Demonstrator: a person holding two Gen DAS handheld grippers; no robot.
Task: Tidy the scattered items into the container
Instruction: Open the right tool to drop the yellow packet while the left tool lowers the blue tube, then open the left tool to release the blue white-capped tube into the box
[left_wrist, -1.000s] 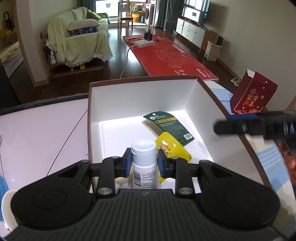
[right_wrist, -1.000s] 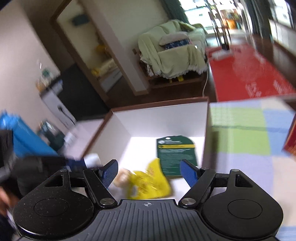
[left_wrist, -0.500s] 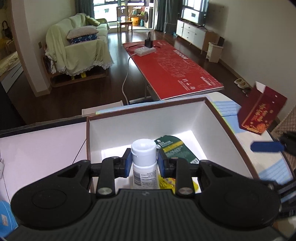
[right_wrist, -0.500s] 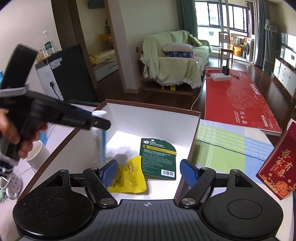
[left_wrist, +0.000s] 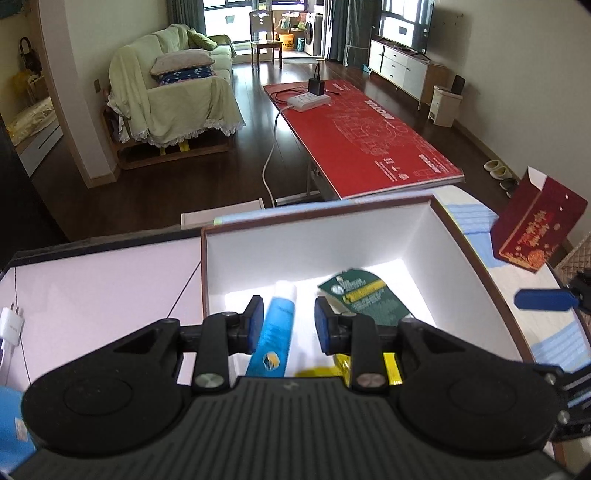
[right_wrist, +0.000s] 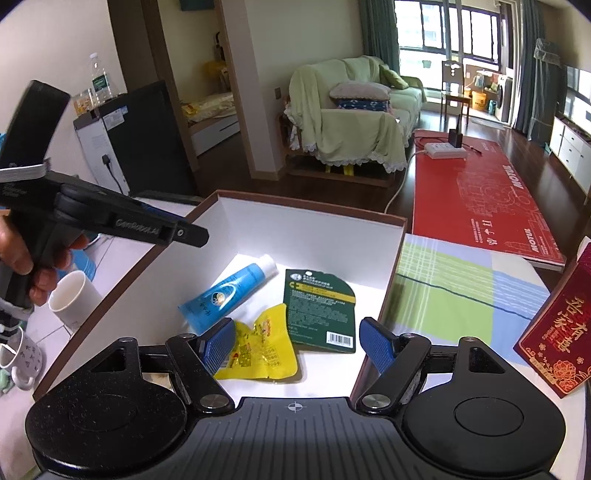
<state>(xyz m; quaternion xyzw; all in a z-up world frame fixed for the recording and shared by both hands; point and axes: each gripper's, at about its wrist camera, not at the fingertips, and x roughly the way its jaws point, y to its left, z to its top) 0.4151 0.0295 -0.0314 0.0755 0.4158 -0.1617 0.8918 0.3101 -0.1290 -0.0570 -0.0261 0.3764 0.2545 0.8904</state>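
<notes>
**Tube in the box, both tools empty over the rim**

From the left, we hold the left gripper (left_wrist: 288, 325) above the near-left part of the white-lined box (right_wrist: 314, 225), its blue pads parted a moderate way with nothing between them. Directly beneath that gap, on the box floor, lies the blue tube (right_wrist: 227, 293). It touches neither pad. Its long axis runs diagonally: white cap toward the far wall, flat crimped end toward the near-left corner. In the left wrist view it lines up almost with the fingers' own direction.

To its right sit the yellow sachet (right_wrist: 264, 349), just beside the tube's crimped end, and the dark green packet (right_wrist: 319, 308), flat on the floor with its barcode end nearest us. Both are inside the walls.

Further right, our right gripper (right_wrist: 297, 345) hovers over the box's near edge, spread wide and carrying nothing. Beyond the right wall, on the checked cloth (right_wrist: 461, 284), a red gift box (right_wrist: 554, 328) leans upright, well apart from the left tool and much nearer the right one.

We judge that if the red box counts among the scattered items, the right hand is the one placed to take it, by swinging rightward. We cannot see from here whether anything else remains outside.
</notes>
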